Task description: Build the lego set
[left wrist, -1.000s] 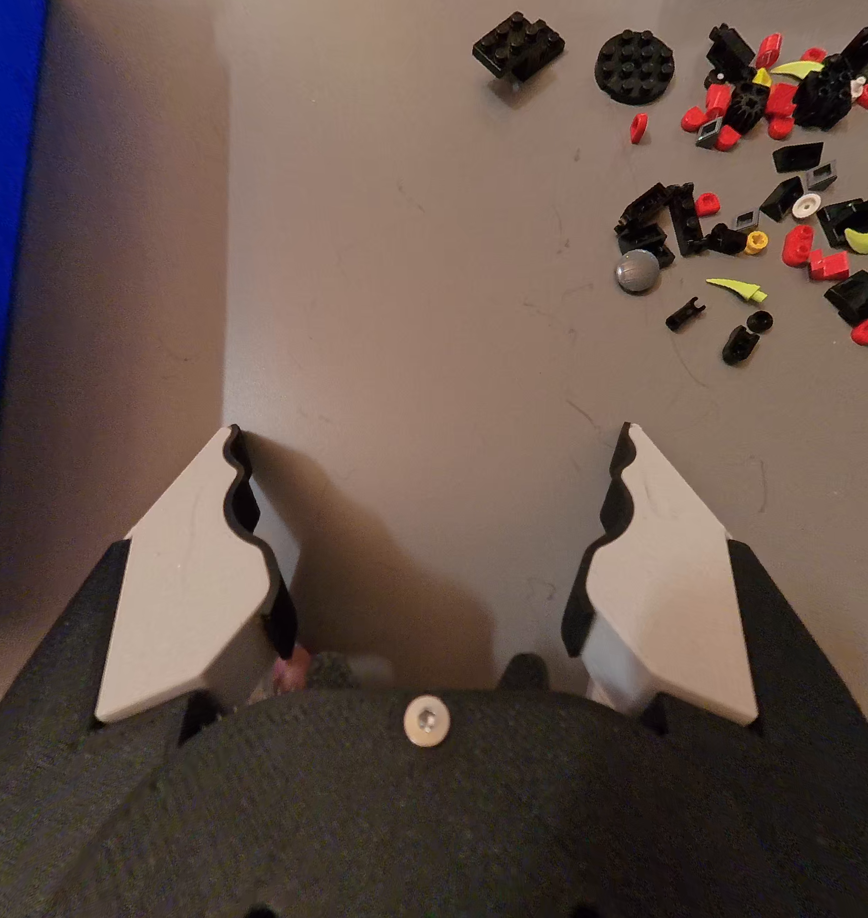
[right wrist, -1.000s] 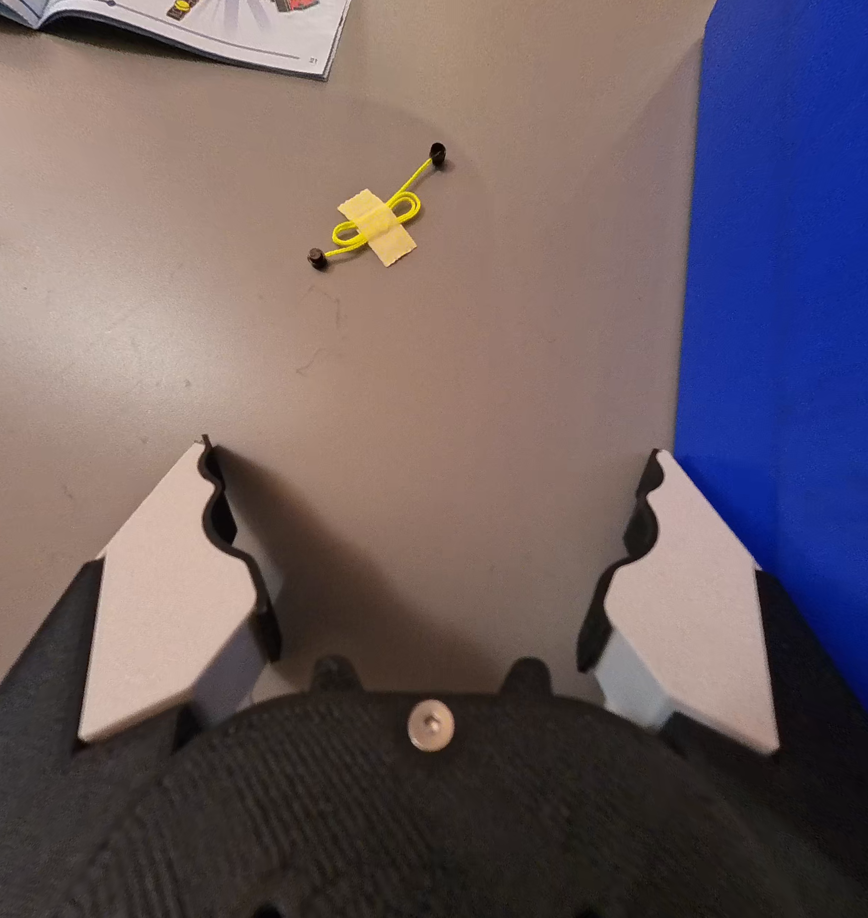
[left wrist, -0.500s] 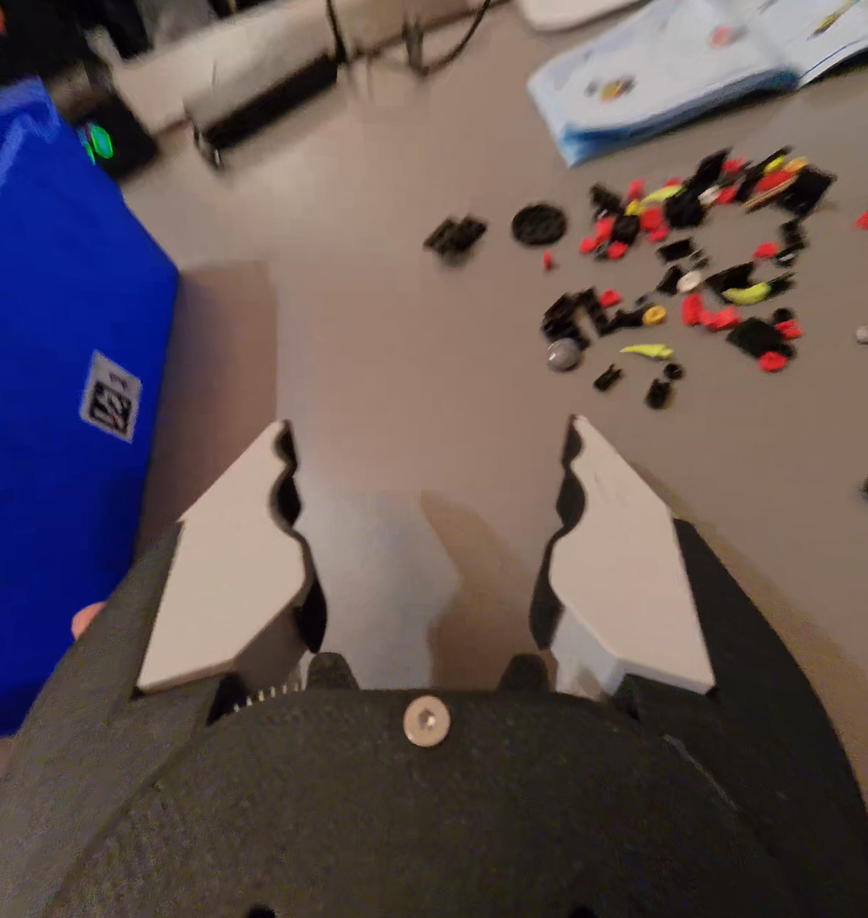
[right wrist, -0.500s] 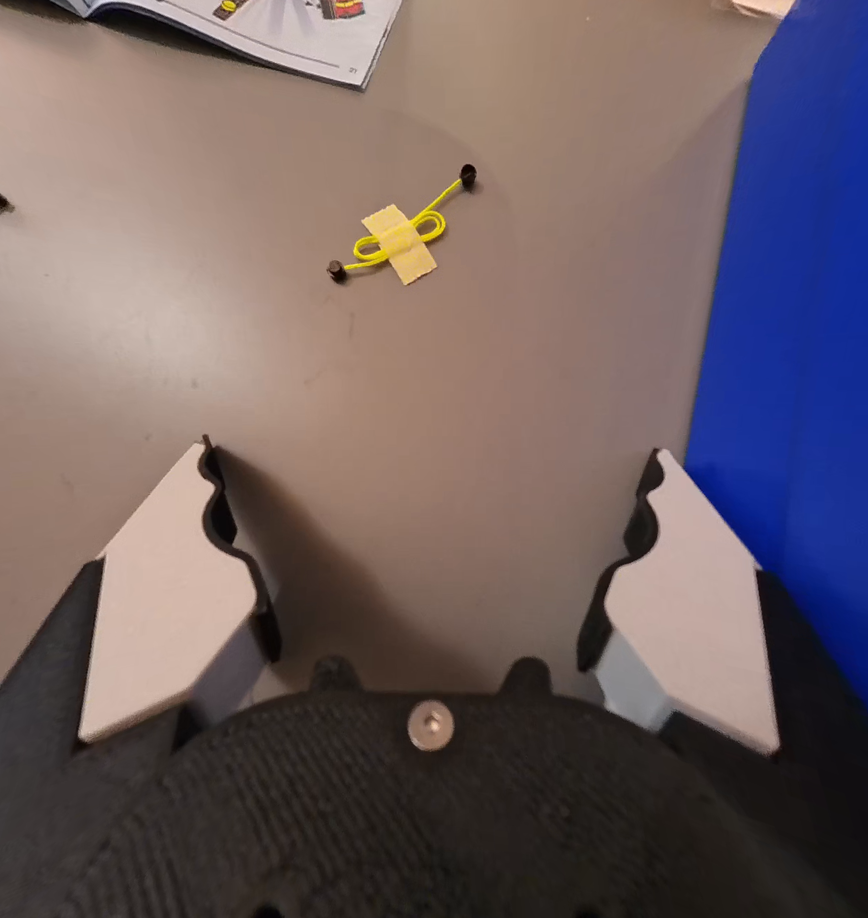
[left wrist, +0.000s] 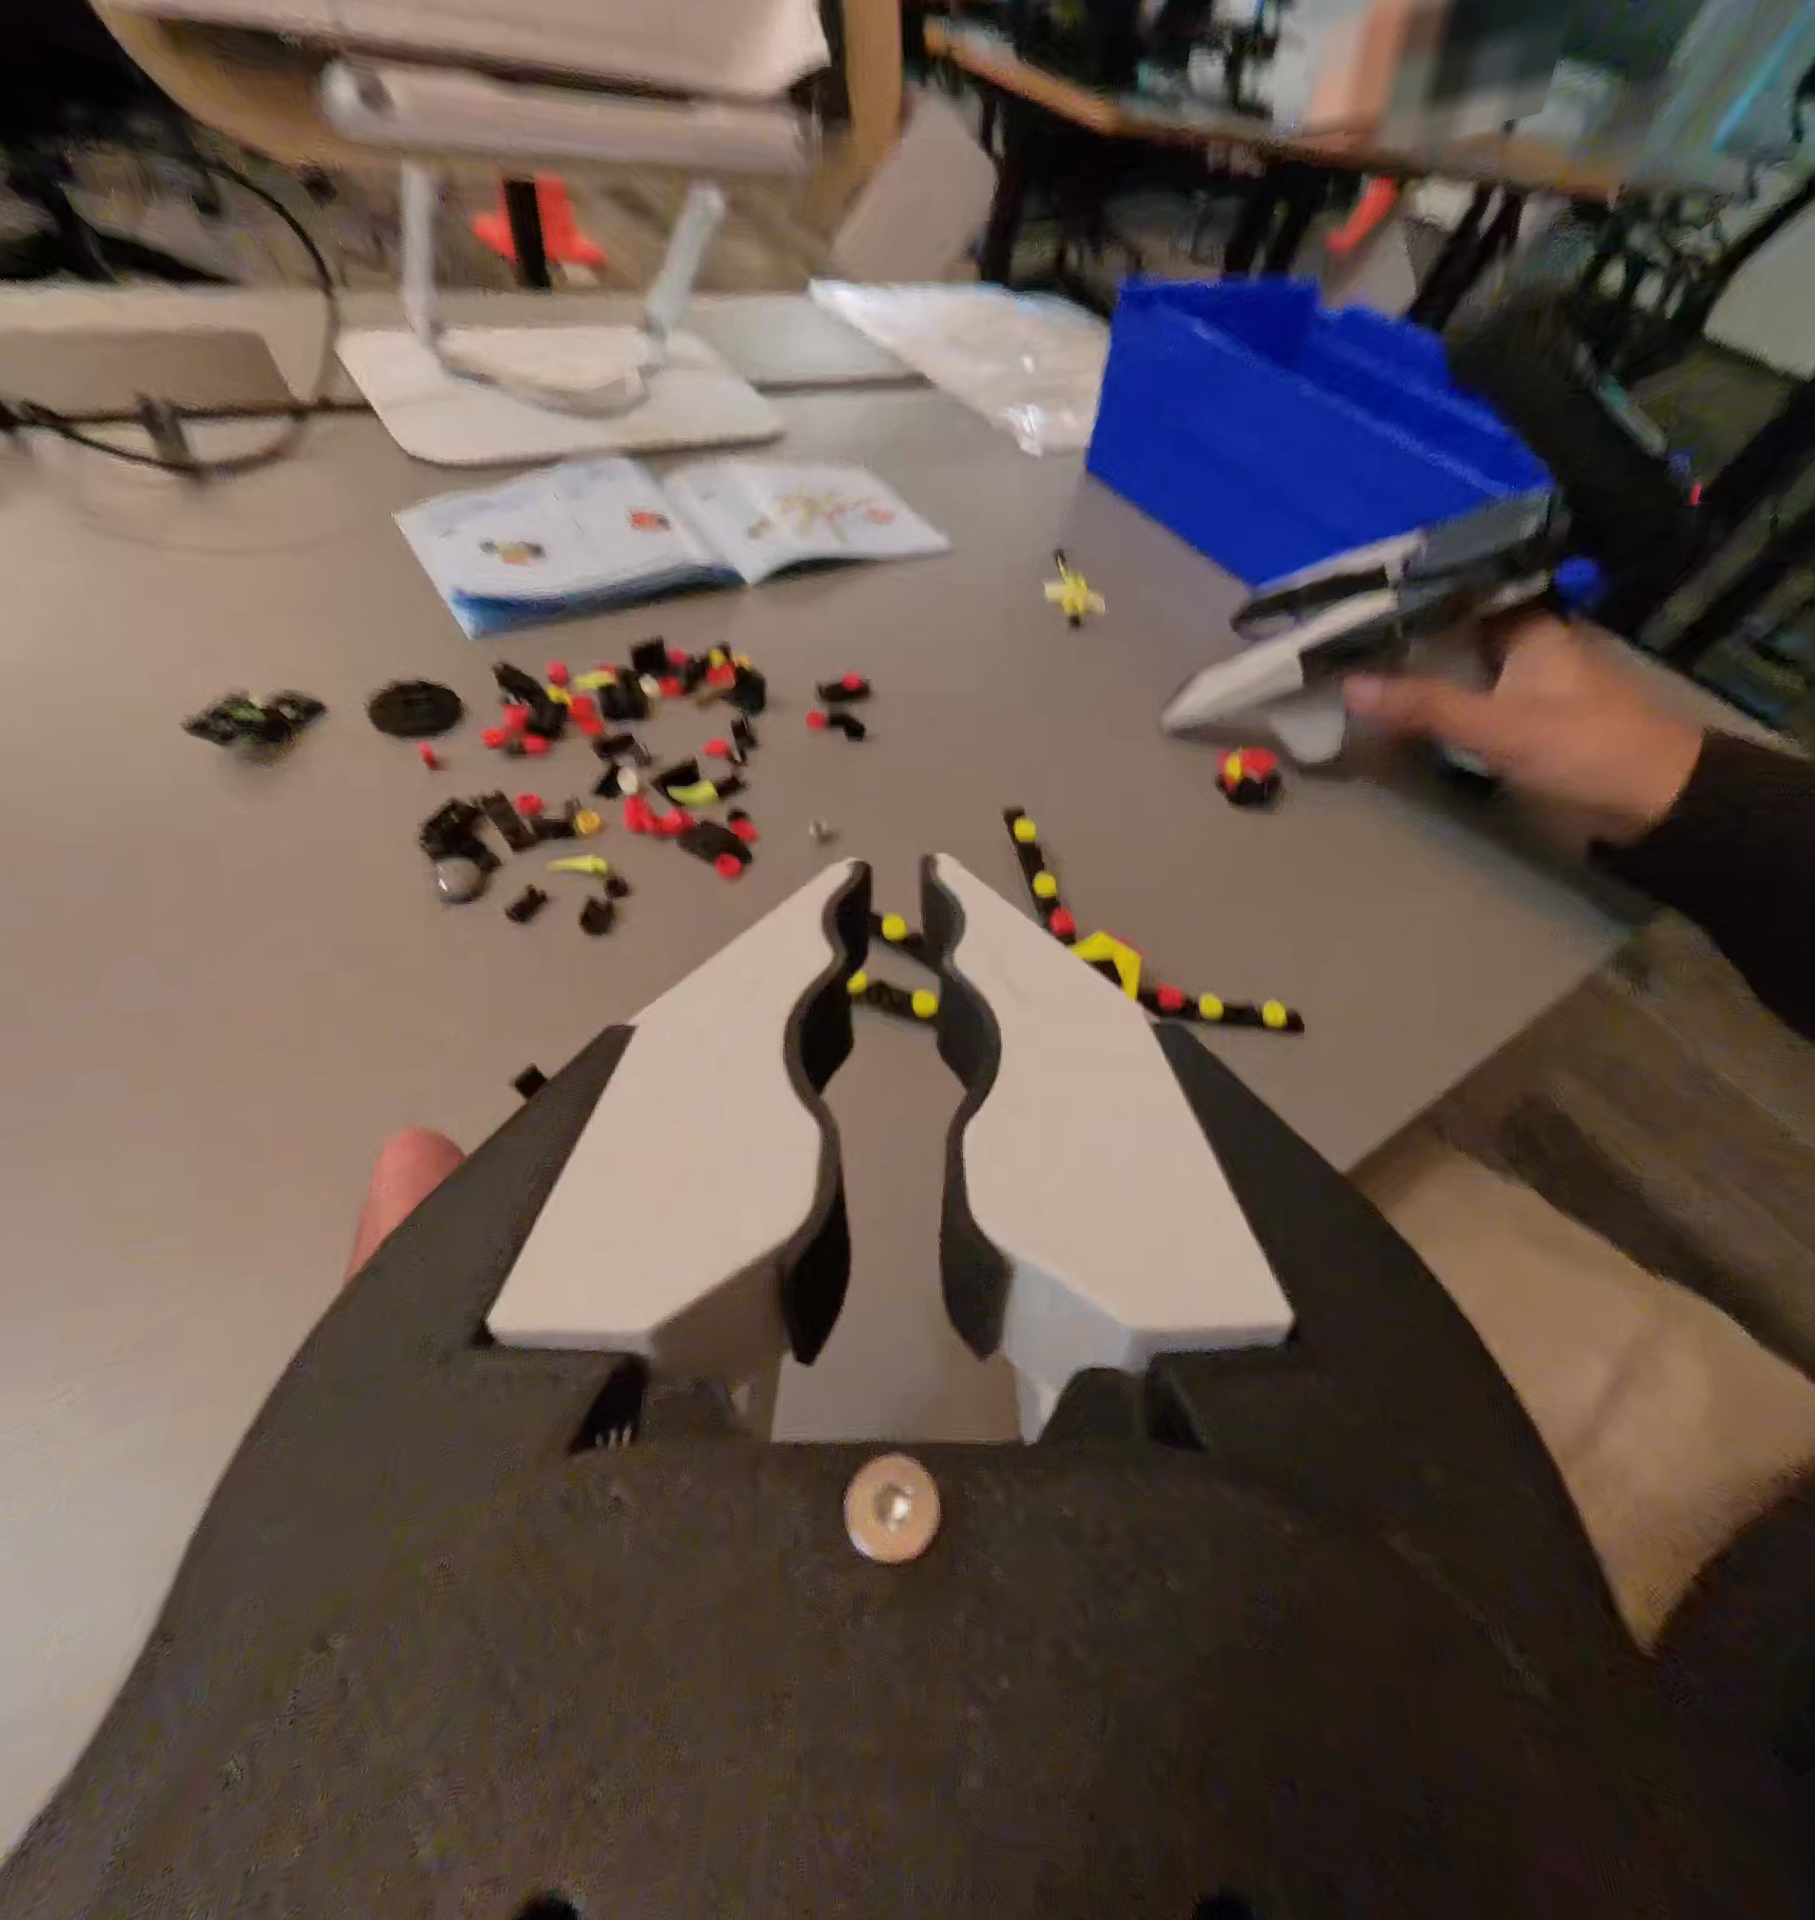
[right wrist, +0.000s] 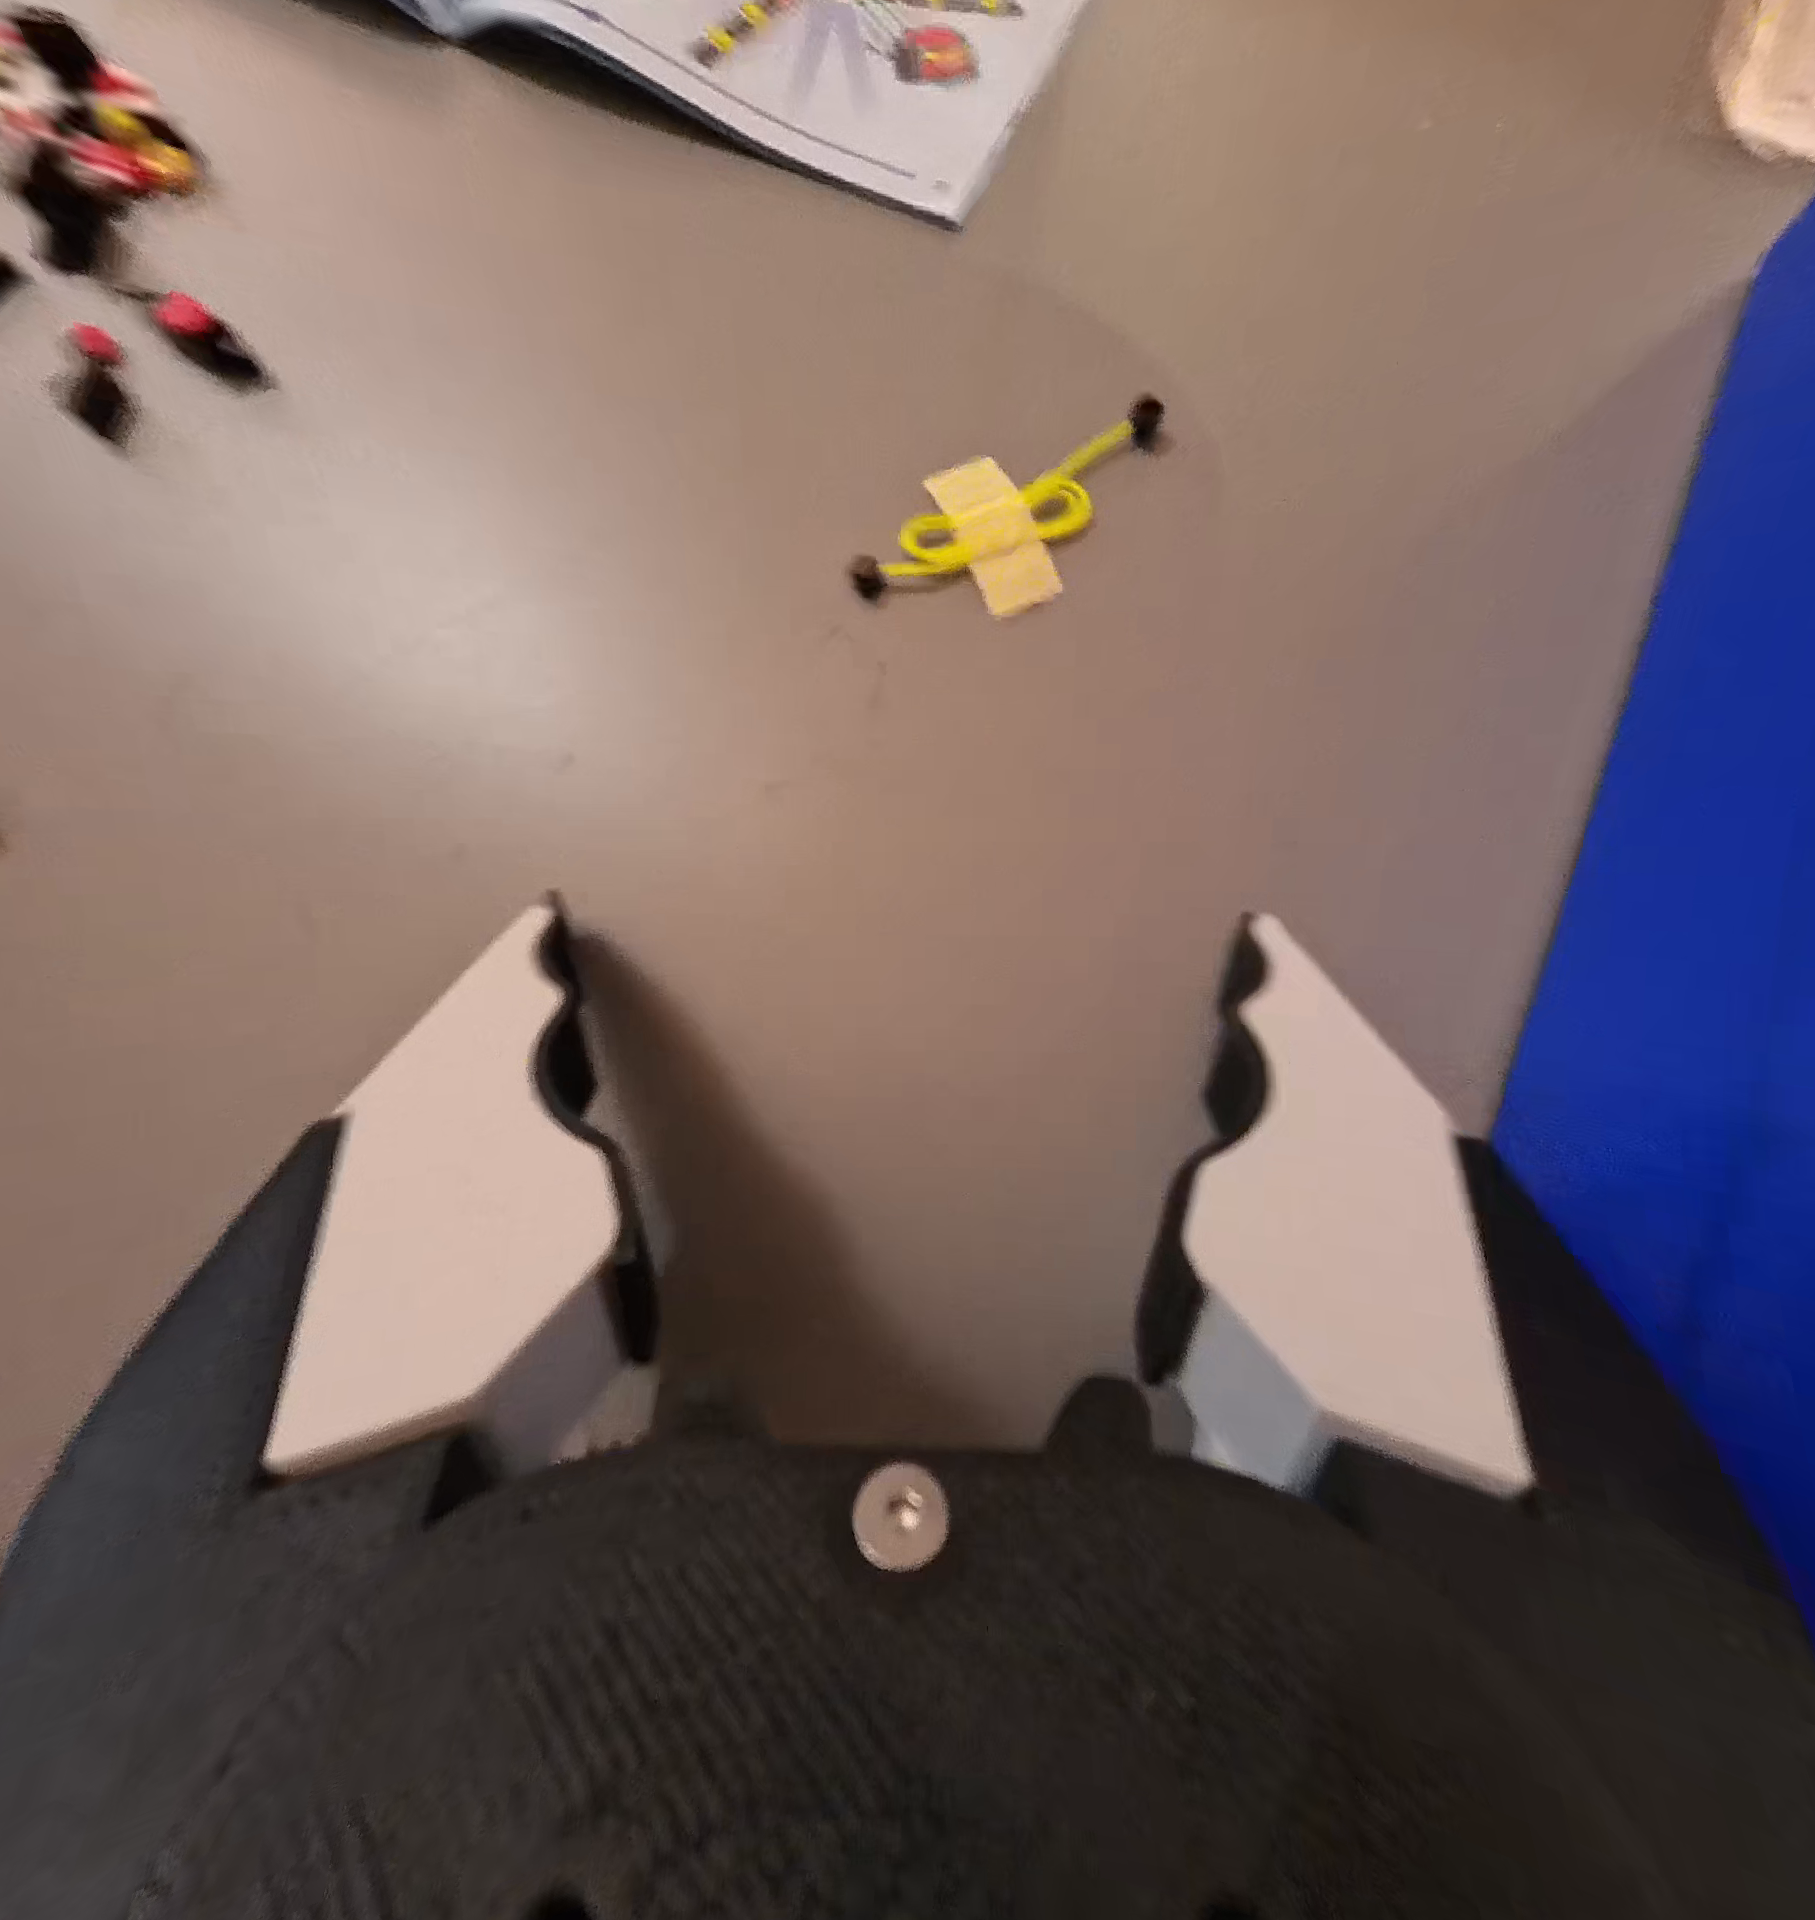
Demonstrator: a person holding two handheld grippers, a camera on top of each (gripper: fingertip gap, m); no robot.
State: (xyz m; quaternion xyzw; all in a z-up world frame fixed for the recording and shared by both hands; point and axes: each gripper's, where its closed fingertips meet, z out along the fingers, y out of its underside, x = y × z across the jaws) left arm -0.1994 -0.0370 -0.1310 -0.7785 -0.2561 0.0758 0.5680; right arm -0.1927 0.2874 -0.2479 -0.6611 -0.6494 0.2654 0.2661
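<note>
**Left claw lines up on the half-built legs**

Here, on the grey table point(left wrist: 207, 1091), my left gripper point(left wrist: 895, 868) hangs low with its jaws drawn in to a narrow slit, nothing between them. Just beyond its tips lies the partly built black assembly point(left wrist: 1220, 1008), its thin studded limbs dotted yellow and red and splayed across the line of my fingers, running mostly left to right. The loose pieces point(left wrist: 612, 769) sit farther ahead and to the left. My right gripper point(right wrist: 898, 914) is spread wide and empty, aimed at a taped yellow cord point(right wrist: 996, 525) beside the blue bin point(right wrist: 1734, 831), well apart from the assembly. I judge the left the nearer claw; it would need to open and turn to take a limb.
</note>
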